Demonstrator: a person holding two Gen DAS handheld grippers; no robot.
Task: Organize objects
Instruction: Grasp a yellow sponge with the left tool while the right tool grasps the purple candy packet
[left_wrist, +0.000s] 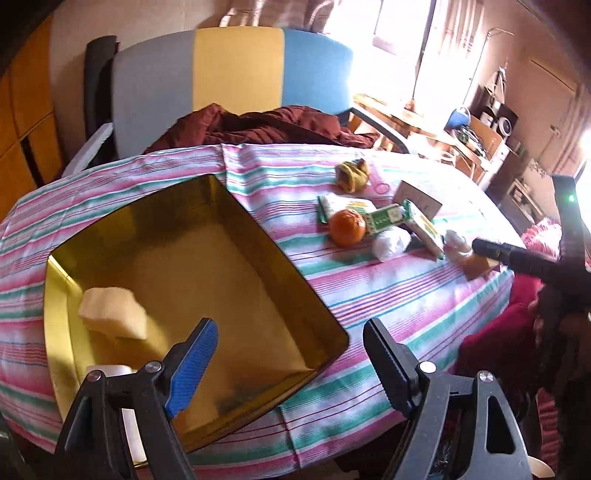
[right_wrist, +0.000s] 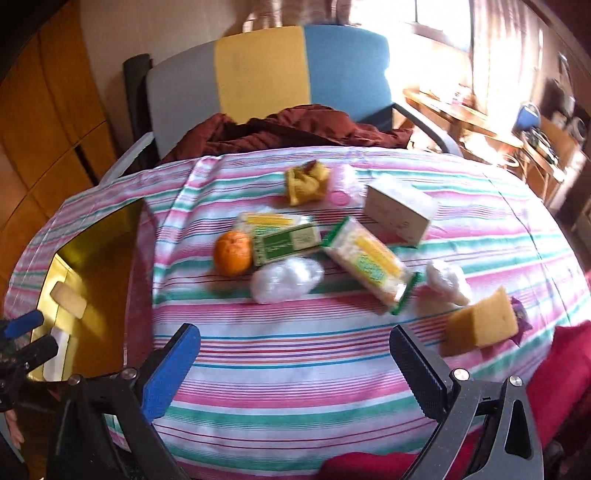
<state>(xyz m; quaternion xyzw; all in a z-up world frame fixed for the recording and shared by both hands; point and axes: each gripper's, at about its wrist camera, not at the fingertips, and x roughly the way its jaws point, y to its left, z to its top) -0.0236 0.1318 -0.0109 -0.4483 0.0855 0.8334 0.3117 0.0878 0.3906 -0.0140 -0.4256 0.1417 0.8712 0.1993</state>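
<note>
Left claw (left_wrist: 290, 354): spread wide, empty, above gold tin (left_wrist: 258, 236).
Right claw (right_wrist: 295, 363): released, empty, over striped counter (right_wrist: 295, 369).
Tin contents: pale sponge (left_wrist: 112, 314).

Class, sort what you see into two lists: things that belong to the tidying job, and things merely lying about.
Job:
gold tin
pale block inside it
orange
green packets
sponge
white box
left claw and right claw, both open

Lying about:
chair
maroon garment
</note>
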